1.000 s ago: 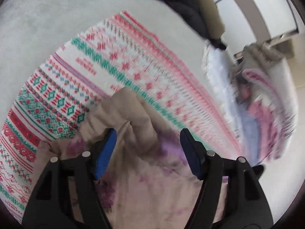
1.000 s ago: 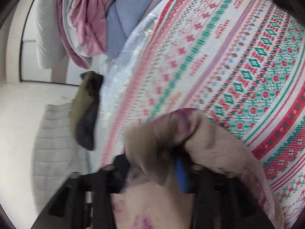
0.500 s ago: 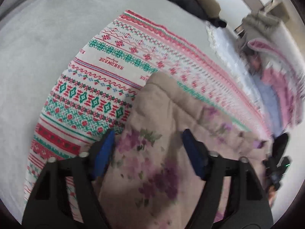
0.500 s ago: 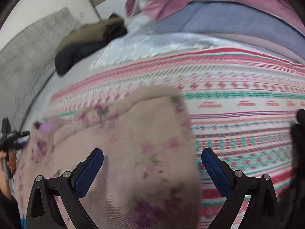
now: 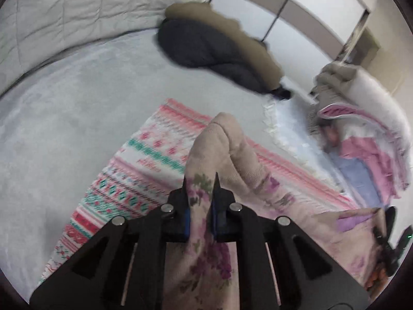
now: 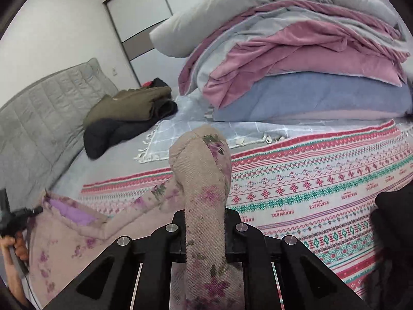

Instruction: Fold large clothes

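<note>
A beige quilted garment with purple flowers (image 5: 227, 142) lies on a patterned blanket and is pinched up at two places. In the left wrist view my left gripper (image 5: 200, 180) has its jaws closing, and the blue pads press a raised fold of the garment. In the right wrist view my right gripper (image 6: 205, 214) is shut on another fold of the garment (image 6: 198, 155), which stands up over the jaws and hides the pads. The left gripper (image 6: 15, 217) also shows at the left edge there, held by a hand, with the garment's lilac lining beside it.
A red, green and white patterned blanket (image 6: 309, 188) covers the grey bed (image 5: 64, 108). Dark and olive jackets (image 6: 124, 118) lie near the quilted headboard (image 6: 31, 108). A tall stack of pink, blue and grey bedding (image 6: 309, 64) fills the far right.
Both grippers went from wide open over the garment to clamped on folds of it. Both rose, lifting the pinched cloth off the blanket, and the views tilted up toward the headboard and bedding.
</note>
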The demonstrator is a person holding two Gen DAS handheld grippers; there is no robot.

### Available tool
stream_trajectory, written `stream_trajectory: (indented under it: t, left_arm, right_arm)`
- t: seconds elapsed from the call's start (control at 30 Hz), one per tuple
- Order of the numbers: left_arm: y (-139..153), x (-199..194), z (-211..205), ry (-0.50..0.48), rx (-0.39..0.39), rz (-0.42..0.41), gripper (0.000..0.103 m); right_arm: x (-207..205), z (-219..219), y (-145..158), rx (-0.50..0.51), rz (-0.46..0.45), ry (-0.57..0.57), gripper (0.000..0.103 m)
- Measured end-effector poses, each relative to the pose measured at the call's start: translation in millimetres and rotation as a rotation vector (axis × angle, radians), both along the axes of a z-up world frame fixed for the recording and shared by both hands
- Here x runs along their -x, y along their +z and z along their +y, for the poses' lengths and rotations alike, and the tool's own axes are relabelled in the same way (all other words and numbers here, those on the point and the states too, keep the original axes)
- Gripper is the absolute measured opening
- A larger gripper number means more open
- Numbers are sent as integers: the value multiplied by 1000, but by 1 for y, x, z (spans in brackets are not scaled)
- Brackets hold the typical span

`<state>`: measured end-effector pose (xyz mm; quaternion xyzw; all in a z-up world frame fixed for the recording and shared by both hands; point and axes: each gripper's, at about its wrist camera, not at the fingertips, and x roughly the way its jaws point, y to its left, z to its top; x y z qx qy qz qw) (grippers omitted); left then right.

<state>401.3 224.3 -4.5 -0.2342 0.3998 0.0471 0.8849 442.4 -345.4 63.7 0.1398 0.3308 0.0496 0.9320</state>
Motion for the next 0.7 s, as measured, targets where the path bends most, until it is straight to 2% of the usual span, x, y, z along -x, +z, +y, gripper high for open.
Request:
stream_trajectory:
  t: [0.07, 0.1, 0.13, 0.17, 0.2, 0.27, 0.33, 0.4, 0.43, 0.5, 0.57, 0.63, 0.67, 0.7]
  left_arm:
    - [-49, -11, 4, 24, 2, 121, 14]
    - [-77, -17, -4, 25, -1, 188, 14]
    - [-98, -18, -7, 30, 5, 217, 16]
    - [-102, -13, -11, 48, -11, 163, 16]
    - [-98, -10, -15, 52, -34, 143, 16]
    - [-96, -9, -16, 56, -32, 132, 16]
    - [-98, -10, -8, 63, 26, 125, 17]
    - [-95, -4, -7, 64, 35, 108, 20]
    - [-93, -4, -9, 56, 29, 107, 24]
    - [-90, -3, -4, 34, 49, 123, 30]
    - [-83, -1, 10, 32, 125, 143, 37]
    - [-68, 5, 21, 43, 174, 107, 45]
    - [-55, 13, 25, 50, 180, 75, 48]
    - [-45, 19, 26, 54, 171, 61, 57]
  right_arm:
    - [-21, -8, -30, -34, 86, -13, 12]
    - [-25, -8, -53, -31, 131, -16, 12]
    - [-37, -6, -86, -19, 218, -30, 13]
    - [-43, -4, -114, -10, 286, -40, 14]
    - [-45, -5, -136, -26, 307, -55, 14]
    - [-36, -15, -132, -71, 243, -89, 14]
    - [-32, -22, -132, -98, 236, -101, 16]
    - [-23, -35, -134, -150, 235, -133, 18]
    - [-20, -42, -136, -165, 239, -154, 22]
    - [-19, -44, -137, -140, 255, -186, 31]
    - [-23, -38, -132, -72, 287, -165, 35]
    - [-22, -31, -115, -4, 304, -162, 47]
    - [-19, -29, -111, 2, 286, -168, 49]
    - [-5, -33, -94, -18, 229, -179, 52]
